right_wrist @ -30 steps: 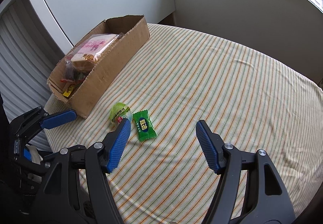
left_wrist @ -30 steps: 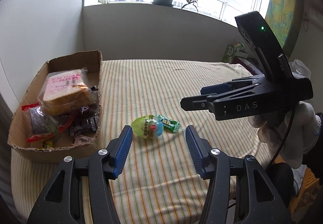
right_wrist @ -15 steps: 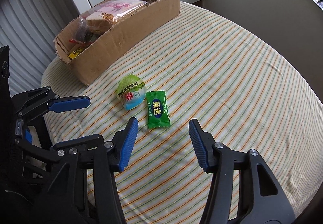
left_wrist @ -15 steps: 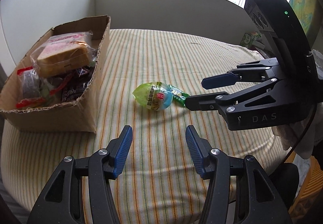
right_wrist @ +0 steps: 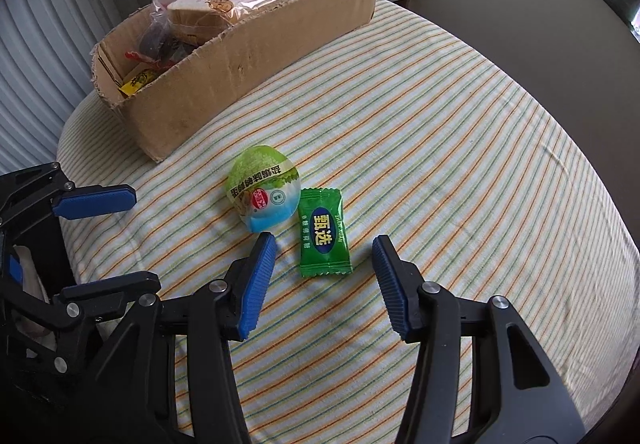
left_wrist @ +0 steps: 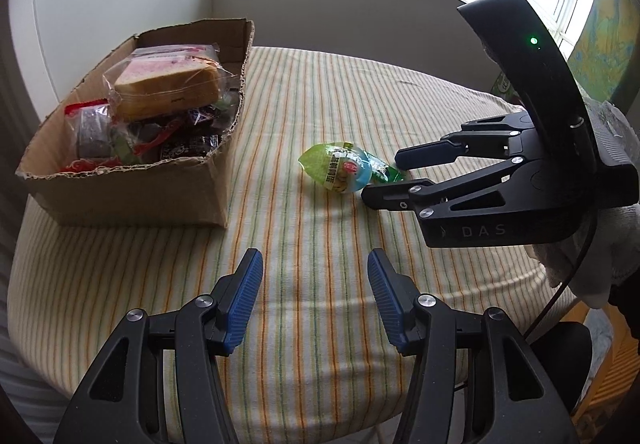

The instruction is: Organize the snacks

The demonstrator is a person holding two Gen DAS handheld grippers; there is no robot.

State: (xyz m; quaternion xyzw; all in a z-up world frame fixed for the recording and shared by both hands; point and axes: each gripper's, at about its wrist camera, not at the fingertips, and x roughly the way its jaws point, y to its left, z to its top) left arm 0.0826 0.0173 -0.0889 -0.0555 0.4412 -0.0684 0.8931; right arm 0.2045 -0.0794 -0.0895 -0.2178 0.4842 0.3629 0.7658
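Candy (right_wrist: 324, 234), green-wrapped, lies on the striped cloth (right_wrist: 460, 164) at centre frame, just beside the egg-shaped snack (right_wrist: 262, 186). Your right gripper (right_wrist: 324, 272) stands spread and empty around it, presumably for boxing in the carton (right_wrist: 256, 56) upper left. Your left gripper (left_wrist: 314, 300) waits parted, holding nothing.

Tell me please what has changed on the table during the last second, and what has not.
The right gripper has come forward and down until its open fingers frame the green candy packet. The left gripper has shifted too, open and empty. Nothing was gripped or released. The candy, the round green snack and the cardboard box kept their places.
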